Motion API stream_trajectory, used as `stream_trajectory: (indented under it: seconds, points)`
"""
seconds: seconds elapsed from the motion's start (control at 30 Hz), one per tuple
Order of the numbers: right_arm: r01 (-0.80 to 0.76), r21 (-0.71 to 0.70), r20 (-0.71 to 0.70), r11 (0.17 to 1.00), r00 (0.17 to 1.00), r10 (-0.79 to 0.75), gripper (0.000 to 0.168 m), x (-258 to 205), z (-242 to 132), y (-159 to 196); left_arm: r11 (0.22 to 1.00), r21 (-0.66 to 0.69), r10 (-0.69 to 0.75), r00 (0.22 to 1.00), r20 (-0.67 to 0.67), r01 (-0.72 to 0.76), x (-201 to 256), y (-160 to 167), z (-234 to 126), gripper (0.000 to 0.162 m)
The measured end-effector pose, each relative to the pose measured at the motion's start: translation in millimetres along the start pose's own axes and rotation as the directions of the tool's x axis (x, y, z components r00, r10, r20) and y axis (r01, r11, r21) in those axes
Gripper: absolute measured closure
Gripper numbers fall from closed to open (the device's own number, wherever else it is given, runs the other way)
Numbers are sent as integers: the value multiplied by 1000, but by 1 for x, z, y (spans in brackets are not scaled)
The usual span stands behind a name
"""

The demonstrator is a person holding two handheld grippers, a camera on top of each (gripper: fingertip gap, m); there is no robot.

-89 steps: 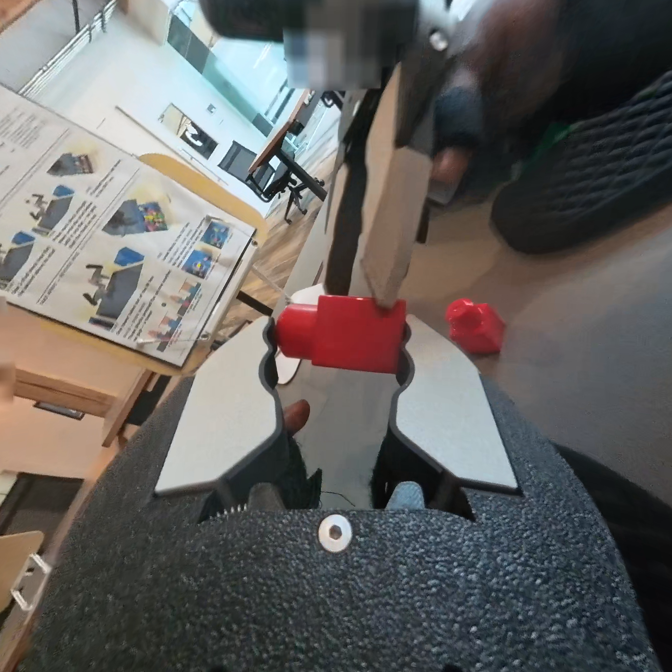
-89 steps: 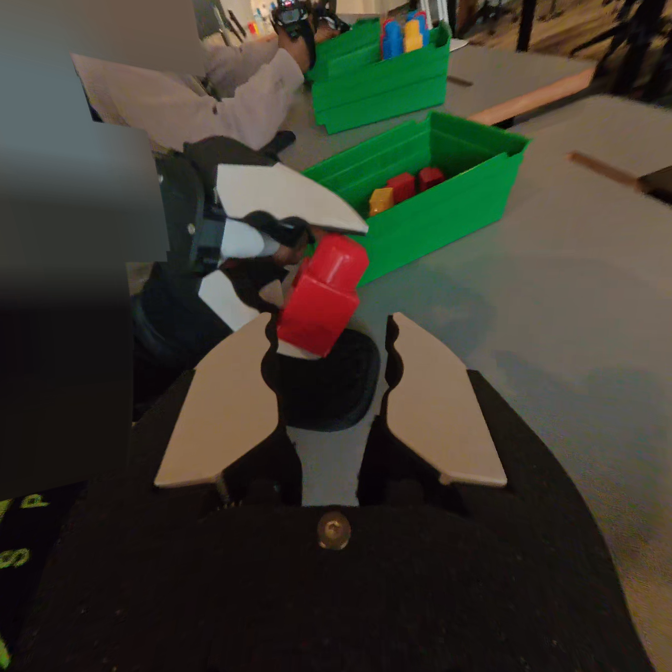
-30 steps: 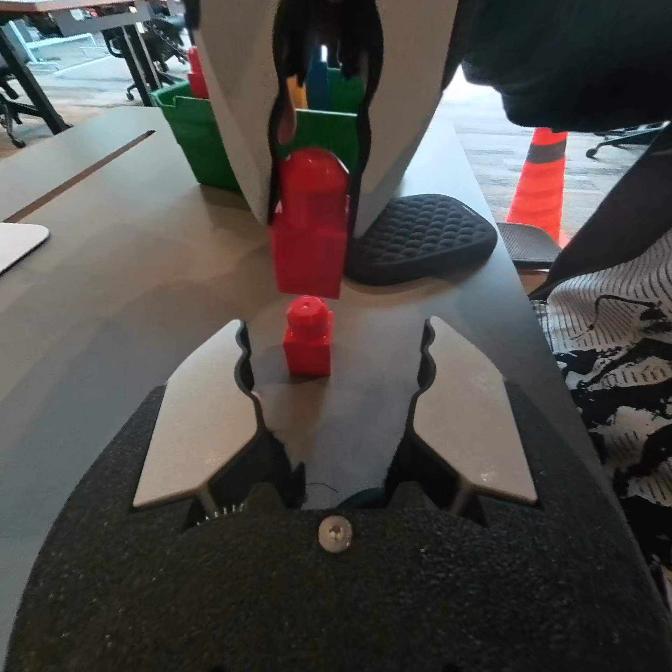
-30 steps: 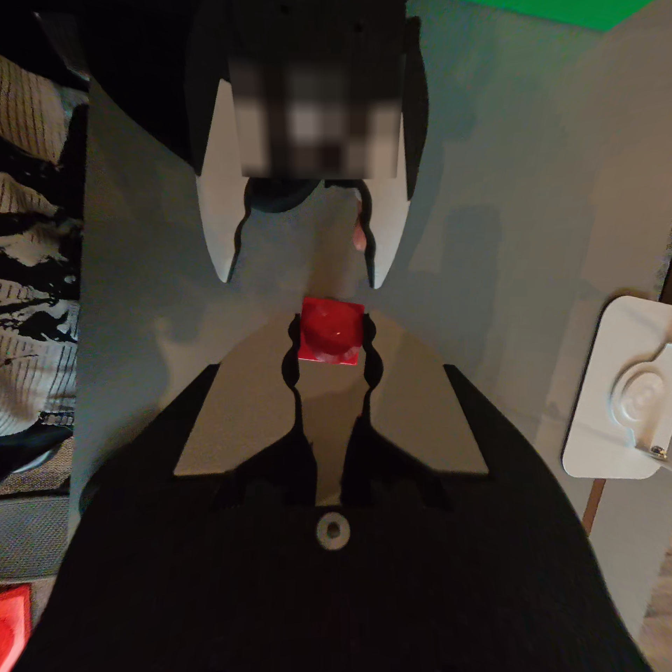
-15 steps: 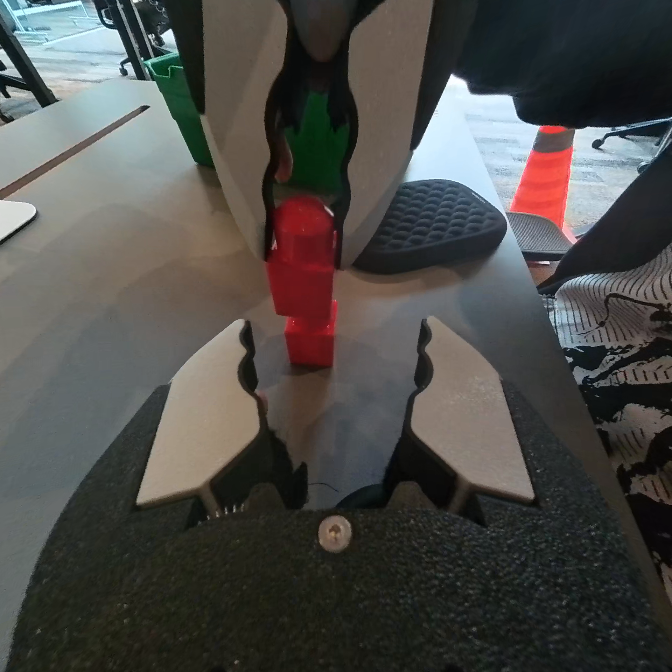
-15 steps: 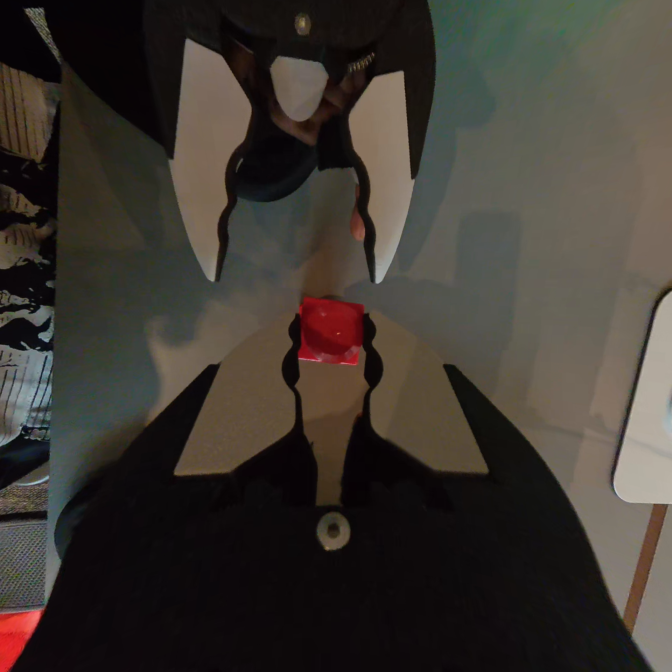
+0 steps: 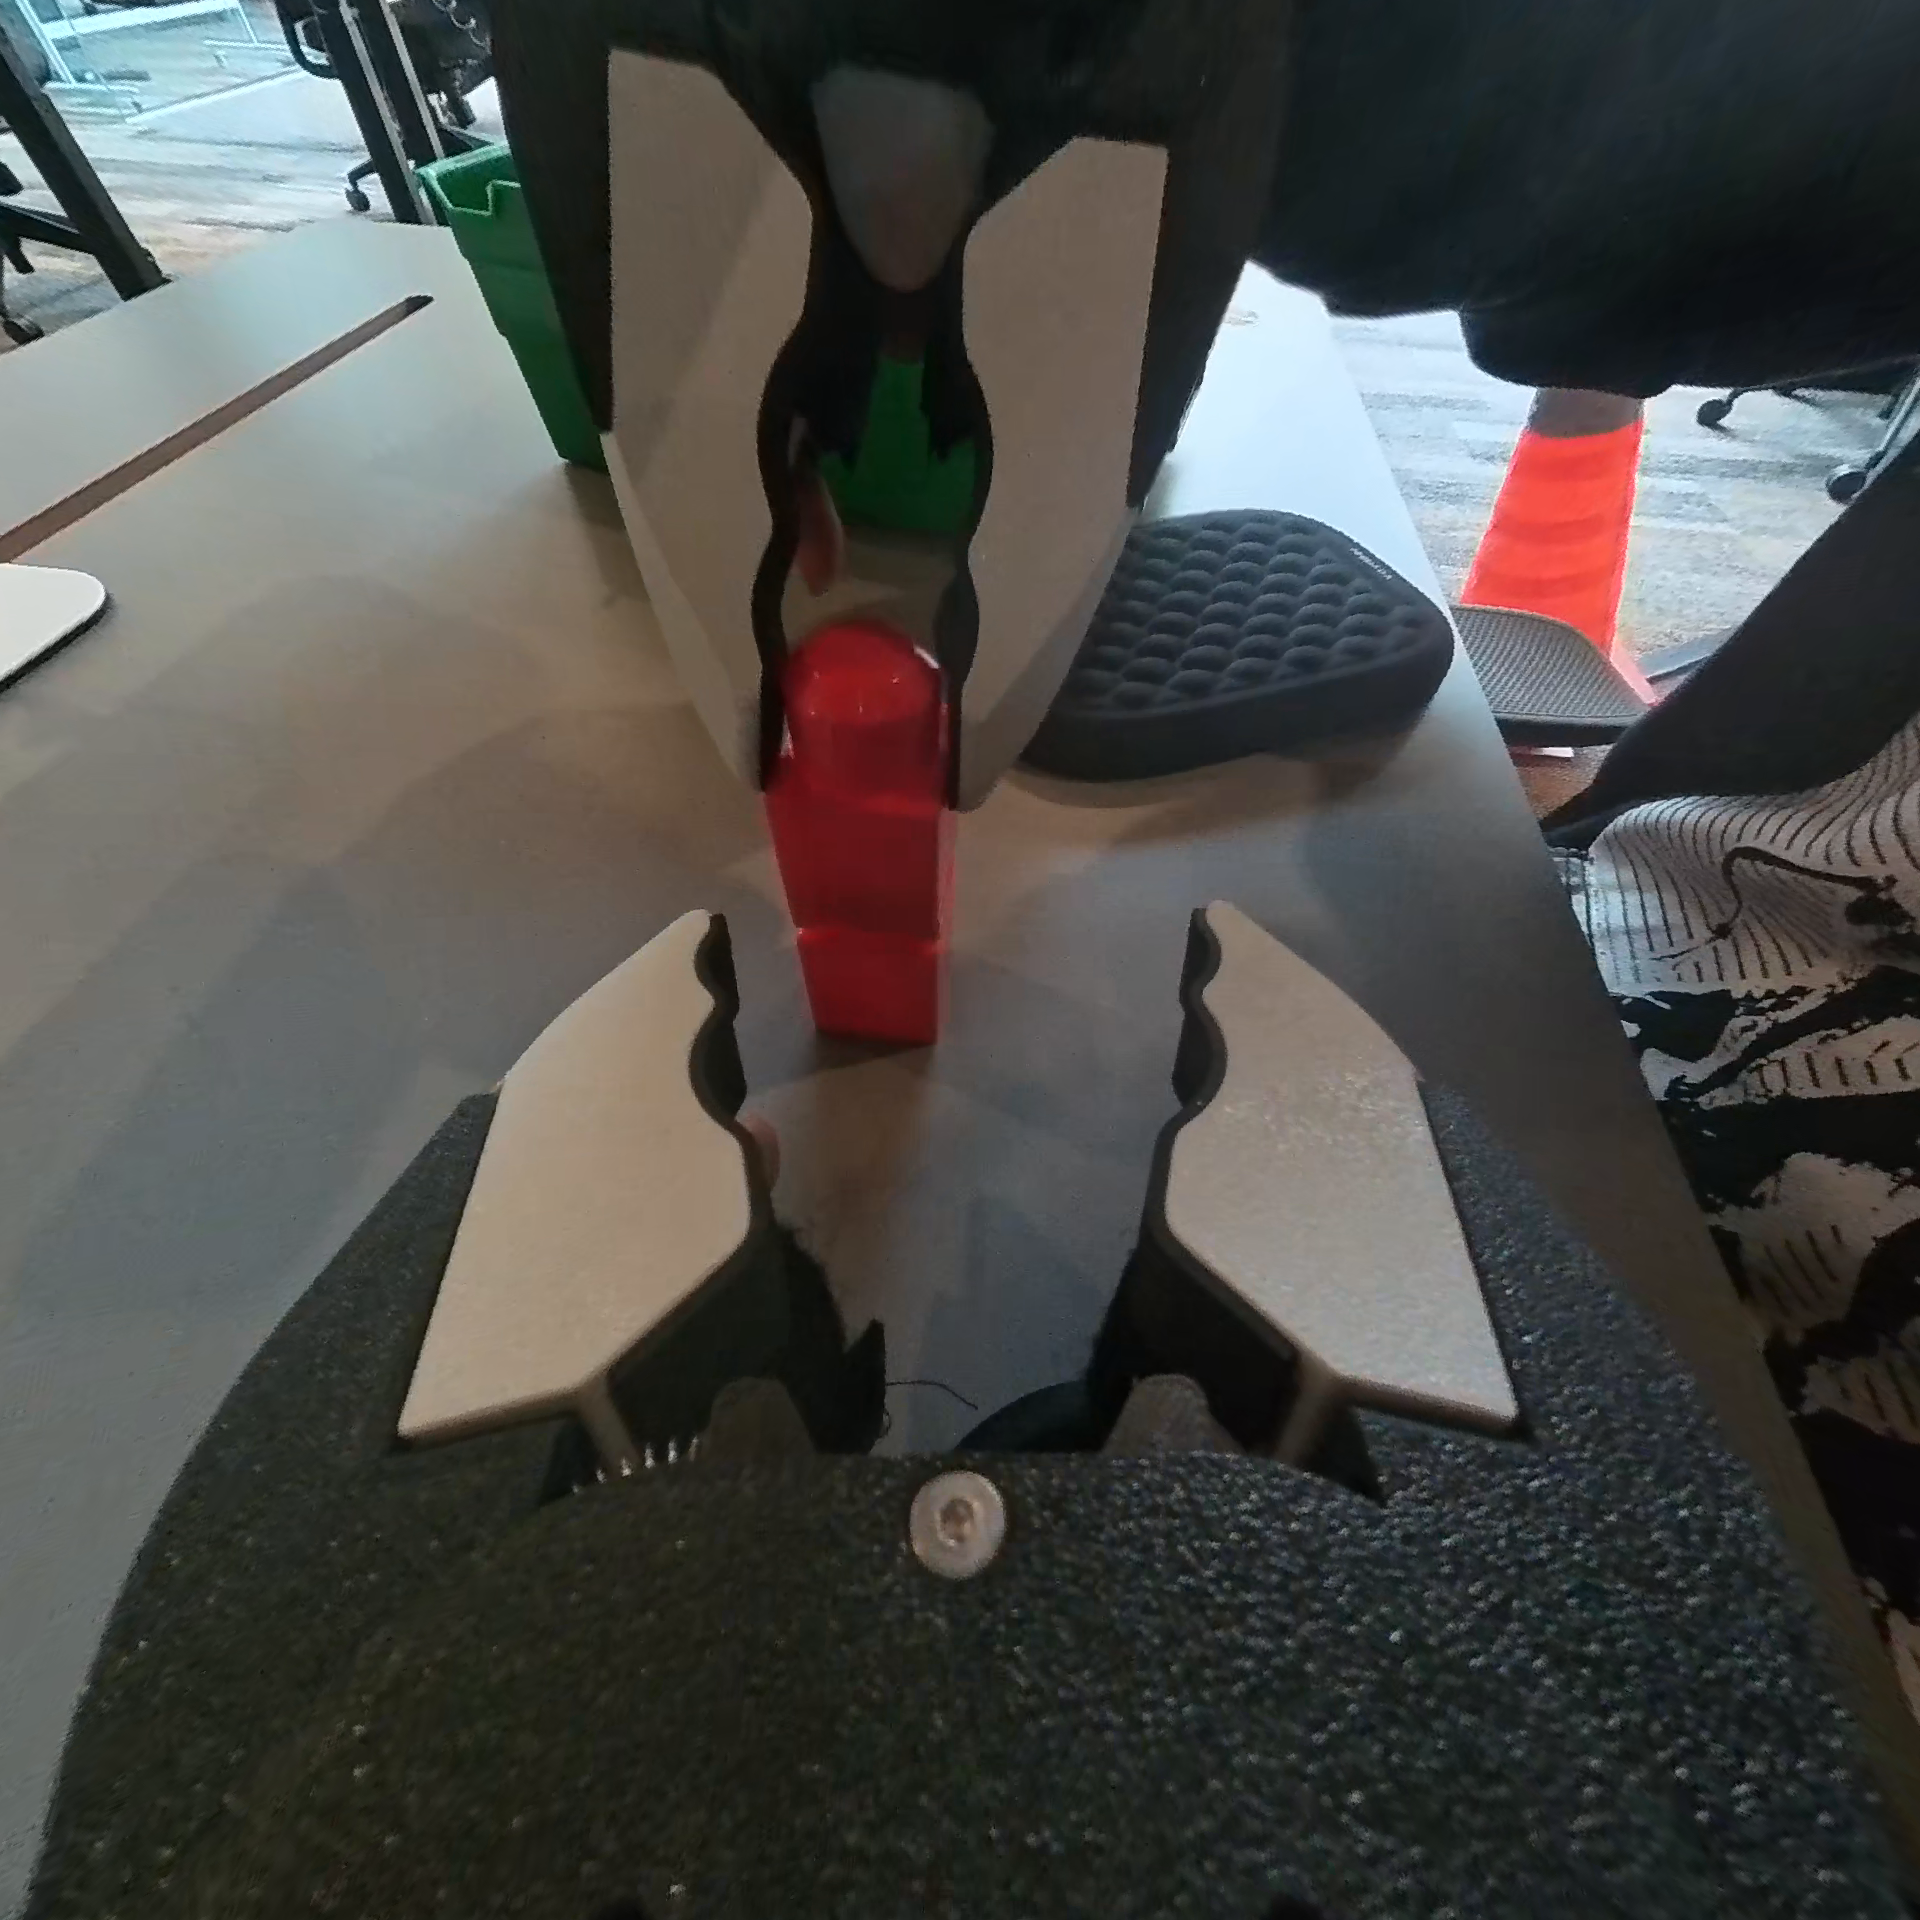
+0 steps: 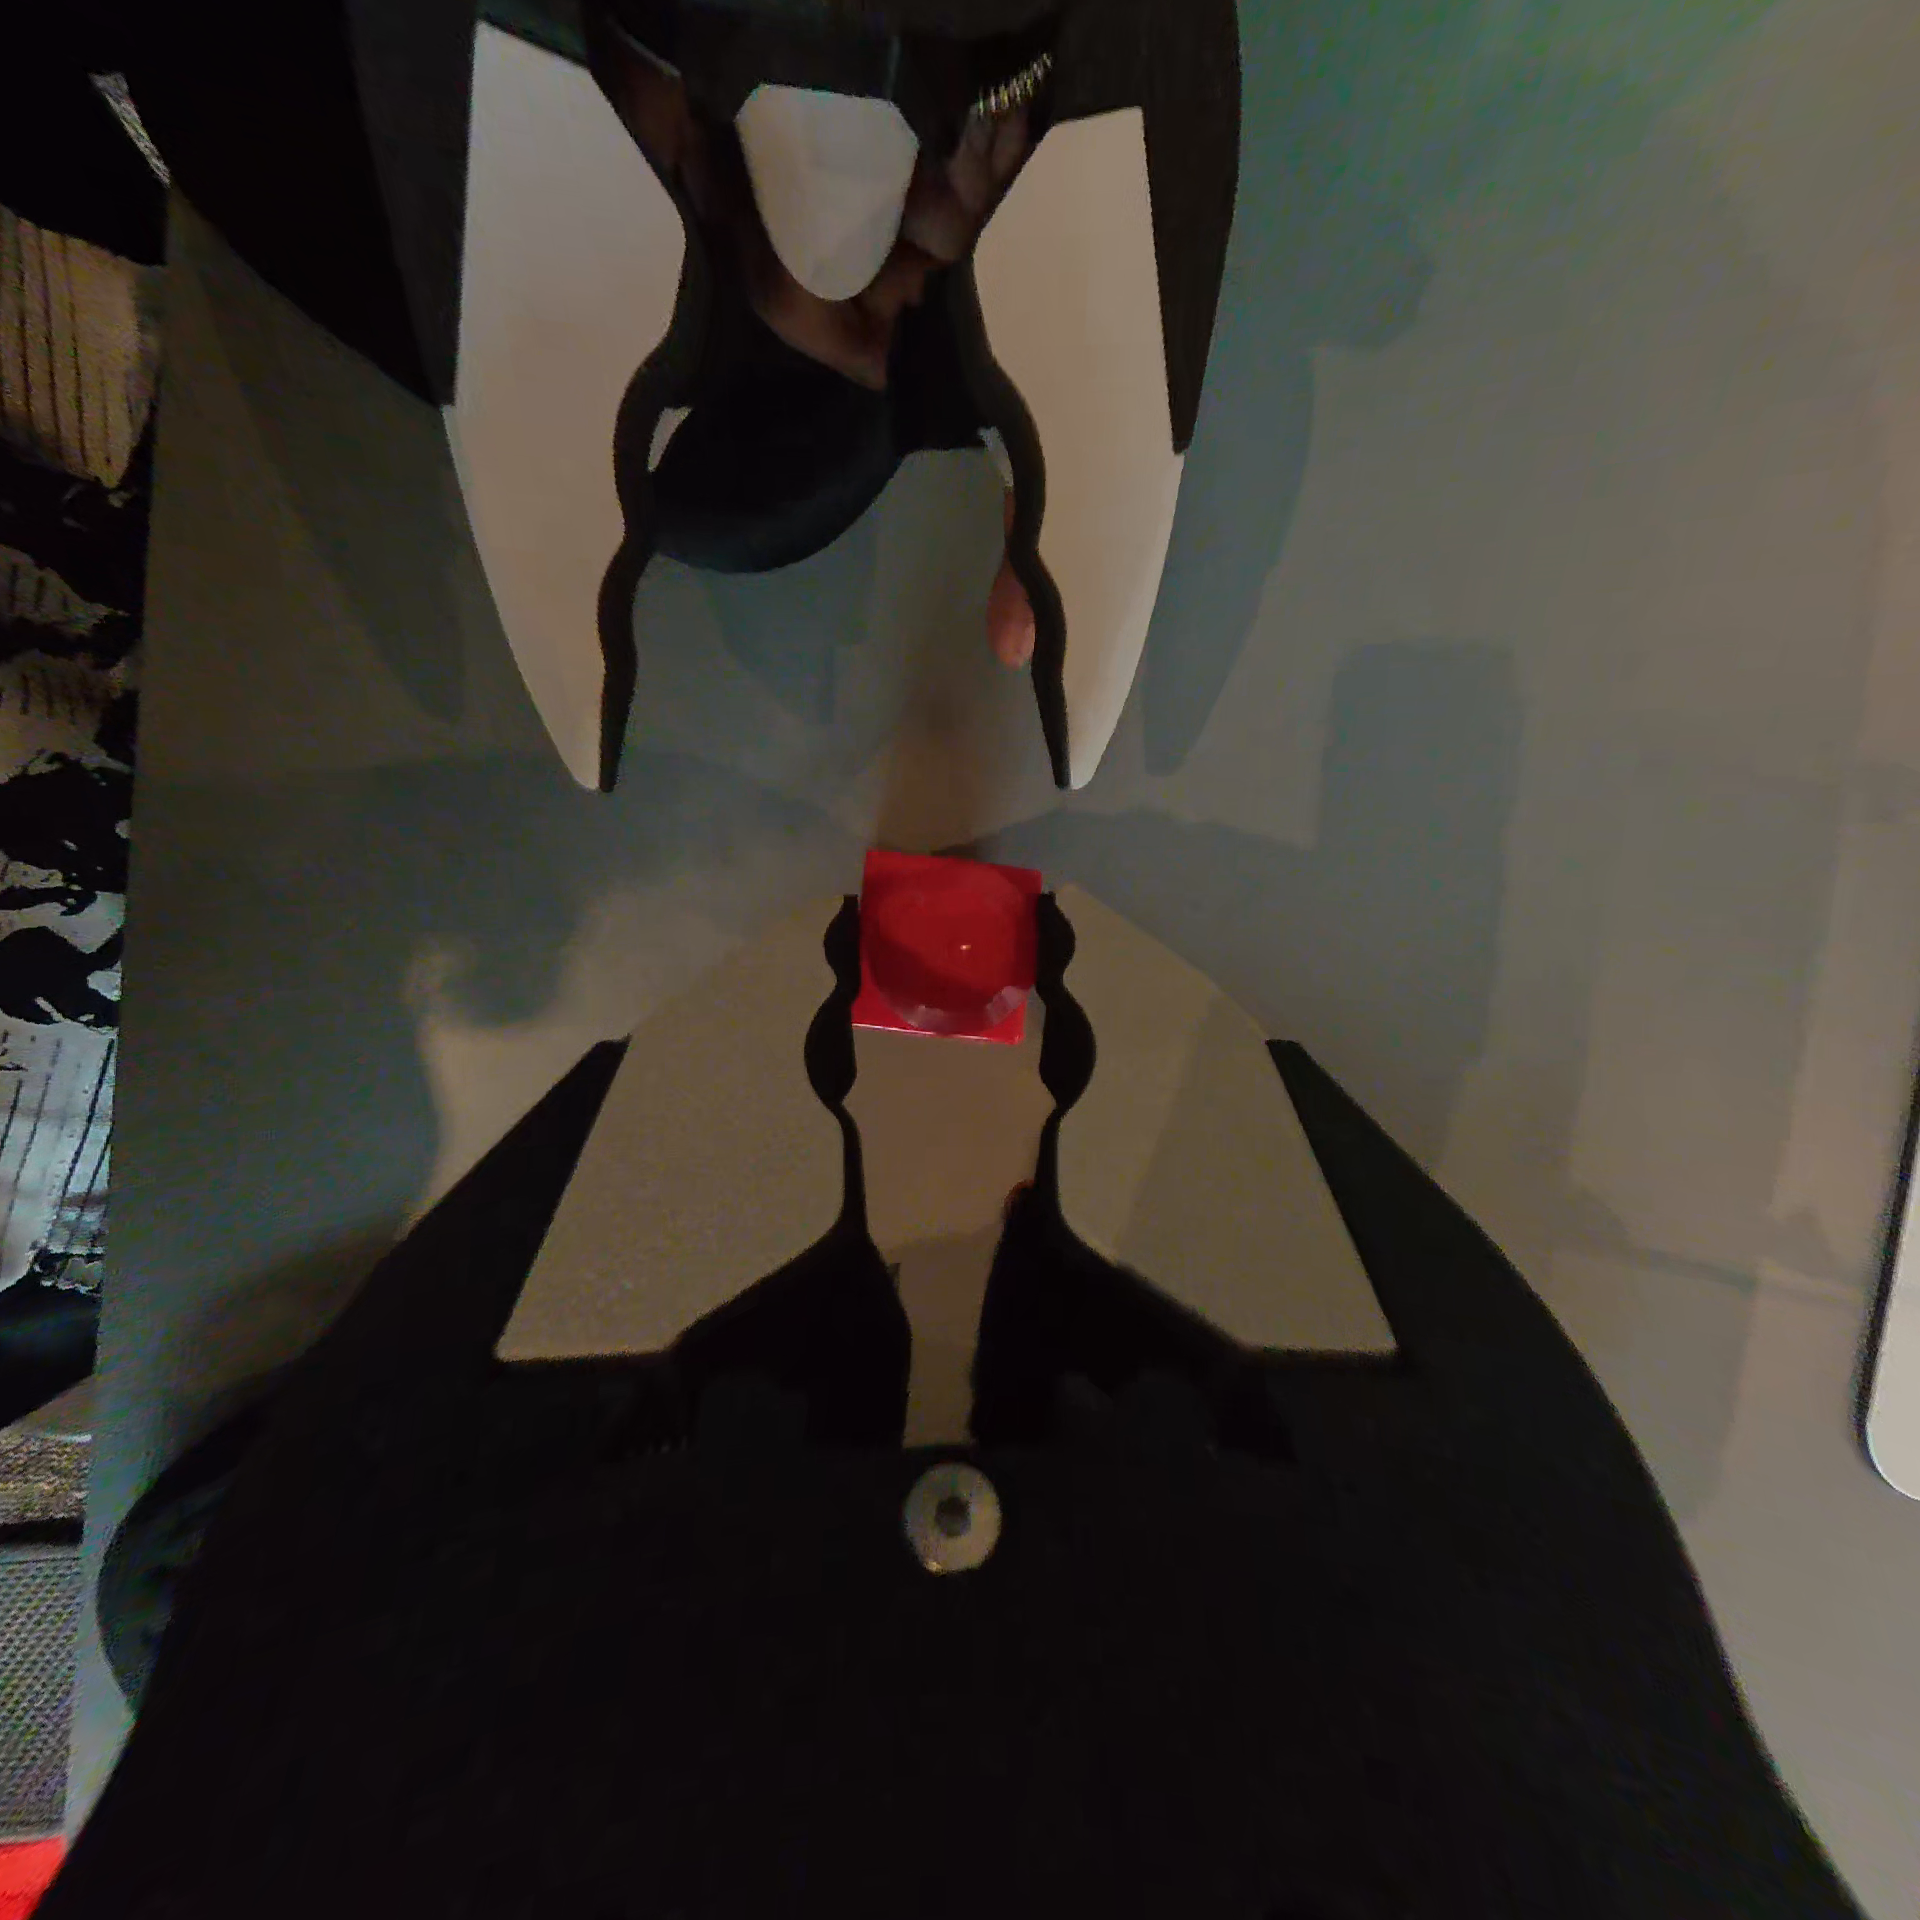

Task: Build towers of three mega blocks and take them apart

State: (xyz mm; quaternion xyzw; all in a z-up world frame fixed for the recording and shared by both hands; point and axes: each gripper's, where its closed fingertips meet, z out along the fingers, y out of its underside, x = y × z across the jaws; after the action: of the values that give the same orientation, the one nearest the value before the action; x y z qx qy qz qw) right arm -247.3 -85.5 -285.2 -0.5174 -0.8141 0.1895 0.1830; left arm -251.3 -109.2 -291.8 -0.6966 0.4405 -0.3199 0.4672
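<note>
A red tower of mega blocks [image 7: 868,883] stands on the dark table [image 7: 312,831], just beyond my left gripper. My left gripper [image 7: 958,916] is open and empty, its fingers low on either side in front of the tower. My right gripper [image 7: 860,784] comes down from above and is shut on the tower's top block. In the right wrist view I look straight down on that red top block [image 8: 945,945], held between the tips of my right gripper [image 8: 945,904]. The open left gripper [image 8: 836,779] shows beyond it. The lower blocks are hidden there.
A green bin [image 7: 499,281] stands at the back, partly behind the right gripper. A black padded rest [image 7: 1236,644] lies to the right of the tower. A white pad [image 7: 42,613] is at the left edge. The table's right edge is near, with an orange cone [image 7: 1558,509] beyond it.
My right gripper has come down with the red block and set it onto the red block standing on the table. The left gripper has stayed open in place.
</note>
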Motion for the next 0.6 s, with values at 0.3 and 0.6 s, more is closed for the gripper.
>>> stream_trajectory:
  seconds: [0.3,0.6]
  points:
    - [-31,-22,-13,999,999,31,136,0,4,3,1000,-18,-4,1000,-5,4,0,2,2,81]
    - [15,-25,9,1000,1000,-14,136,-1,4,3,1000,-20,-12,1000,-5,12,0,3,2,81]
